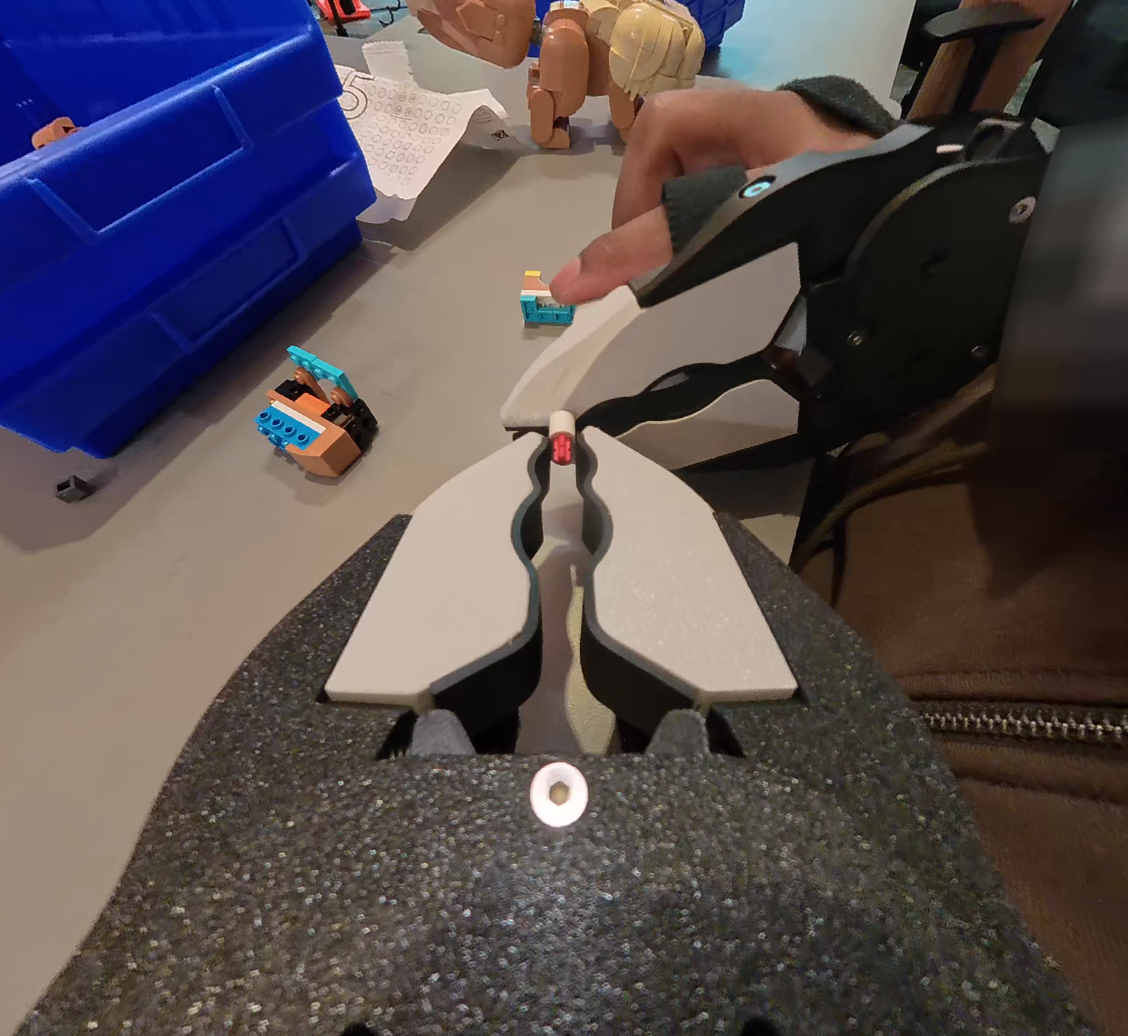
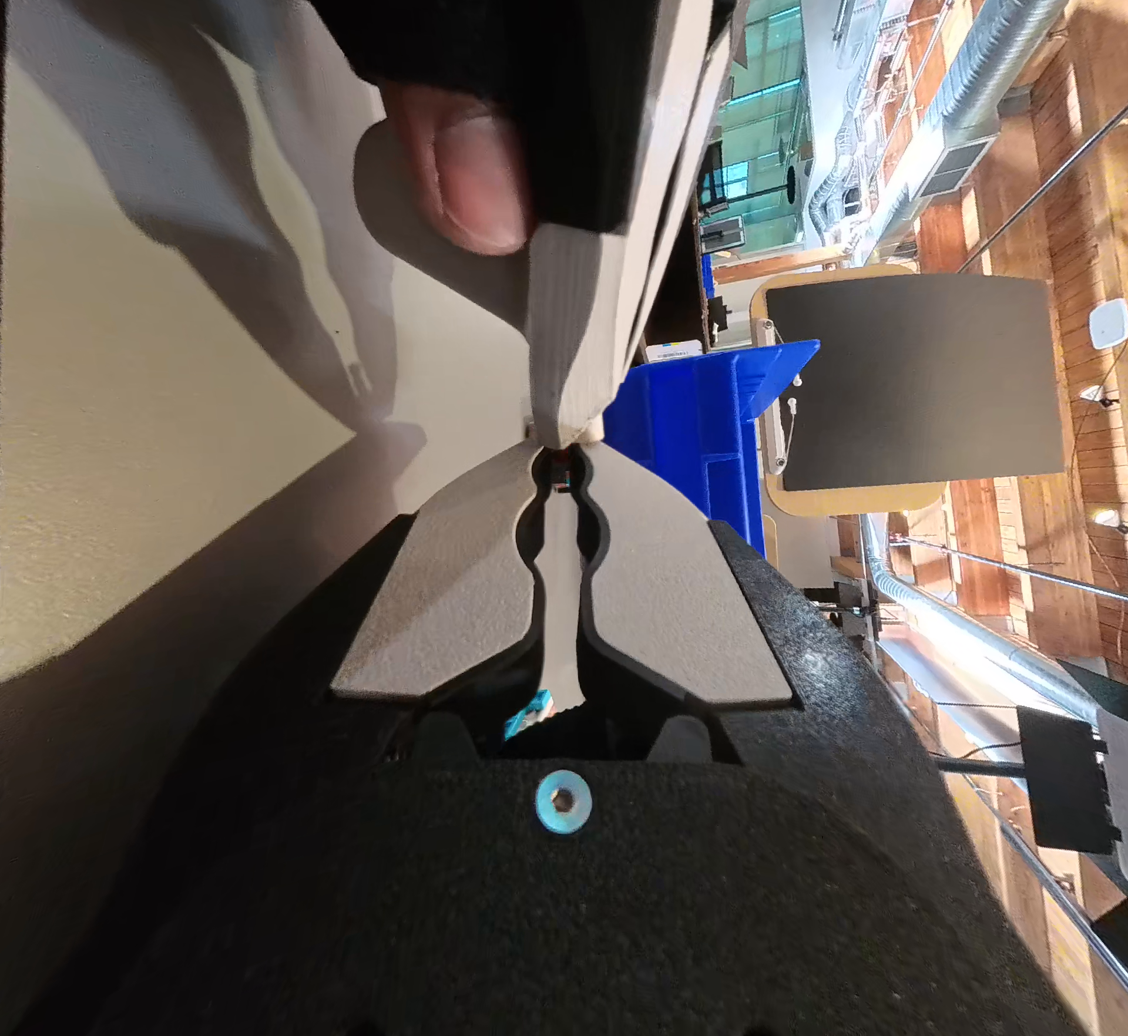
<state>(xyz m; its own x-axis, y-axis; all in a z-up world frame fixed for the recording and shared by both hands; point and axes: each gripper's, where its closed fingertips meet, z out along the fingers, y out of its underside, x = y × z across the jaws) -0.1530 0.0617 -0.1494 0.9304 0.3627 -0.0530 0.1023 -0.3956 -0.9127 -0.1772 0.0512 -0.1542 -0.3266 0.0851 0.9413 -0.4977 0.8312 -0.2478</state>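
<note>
Red-and-white peg (image 1: 561, 438) pinched by left gripper (image 1: 560, 445), right gripper (image 1: 519, 418) touching.

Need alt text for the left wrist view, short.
Left hand-held gripper pinches a small red-and-white piece above a grey table, tip to tip with the right hand-held gripper. Blue bins and brick models lie beyond.

Not much to read from my end. There's a crumpled white printed sheet (image 1: 410, 137) in the upper middle of the left wrist view, against the blue bin (image 1: 165, 177); it carries a big outlined numeral, rows of little circles and a small square code. On the right wrist view a white label (image 2: 673, 351) sits mid-frame above the blue bin (image 2: 702, 433), print too tiny to read.
</note>
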